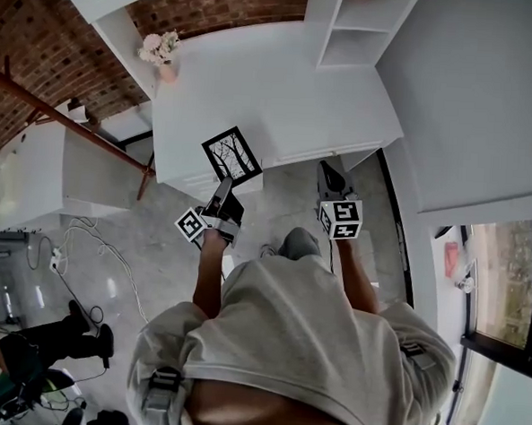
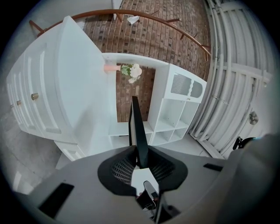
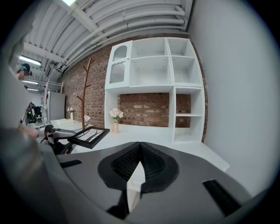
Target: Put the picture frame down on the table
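Note:
A black picture frame (image 1: 232,154) with a tree drawing hangs over the near edge of the white table (image 1: 291,92). My left gripper (image 1: 222,188) is shut on its near edge. In the left gripper view the frame (image 2: 138,129) stands edge-on between the pads of that gripper (image 2: 139,162). From the right gripper view the frame (image 3: 89,136) lies almost level, a little above the table (image 3: 144,134). My right gripper (image 1: 329,173) floats at the table's near edge, right of the frame; its jaws (image 3: 140,148) meet at the tips with nothing between them.
A pink vase of flowers (image 1: 161,50) stands at the table's far left corner. A white shelf unit (image 1: 354,24) rises at the table's back right. A white cabinet (image 1: 44,171) and a wooden coat stand (image 3: 84,94) are to the left. Cables (image 1: 93,250) lie on the floor.

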Demonstrator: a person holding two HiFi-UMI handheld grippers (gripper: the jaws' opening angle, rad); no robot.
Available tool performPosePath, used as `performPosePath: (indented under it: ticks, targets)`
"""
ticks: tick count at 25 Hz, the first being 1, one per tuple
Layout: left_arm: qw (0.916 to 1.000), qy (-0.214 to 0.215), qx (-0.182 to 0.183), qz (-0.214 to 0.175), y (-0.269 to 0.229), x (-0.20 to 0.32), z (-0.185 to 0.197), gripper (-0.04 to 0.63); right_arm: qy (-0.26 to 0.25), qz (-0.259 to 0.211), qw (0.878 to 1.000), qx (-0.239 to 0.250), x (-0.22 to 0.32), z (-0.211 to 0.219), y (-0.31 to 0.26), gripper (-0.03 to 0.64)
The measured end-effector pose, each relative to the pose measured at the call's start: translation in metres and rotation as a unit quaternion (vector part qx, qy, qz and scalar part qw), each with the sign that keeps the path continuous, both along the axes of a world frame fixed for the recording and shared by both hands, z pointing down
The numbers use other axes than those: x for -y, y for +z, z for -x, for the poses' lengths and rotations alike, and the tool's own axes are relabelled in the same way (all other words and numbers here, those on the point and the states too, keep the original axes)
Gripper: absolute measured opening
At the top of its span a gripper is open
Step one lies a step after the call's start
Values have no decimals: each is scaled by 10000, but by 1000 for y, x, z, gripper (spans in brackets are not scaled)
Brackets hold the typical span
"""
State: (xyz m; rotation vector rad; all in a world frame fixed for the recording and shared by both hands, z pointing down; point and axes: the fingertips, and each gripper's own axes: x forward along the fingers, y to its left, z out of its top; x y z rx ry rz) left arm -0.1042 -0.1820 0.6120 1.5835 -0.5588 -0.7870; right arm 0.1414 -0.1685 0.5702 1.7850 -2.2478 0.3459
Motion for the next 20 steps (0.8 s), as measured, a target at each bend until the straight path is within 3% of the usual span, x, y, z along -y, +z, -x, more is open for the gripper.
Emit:
performPosePath:
  ticks: [10,20]
  targets:
    - [9999,-67,58,118,12,9,-2,77,-43,113,9998,130,16,-2,19,25]
    - [9995,-194,188,165,19,78,-5,77,-180,111,9994,273,98,-3,31,25]
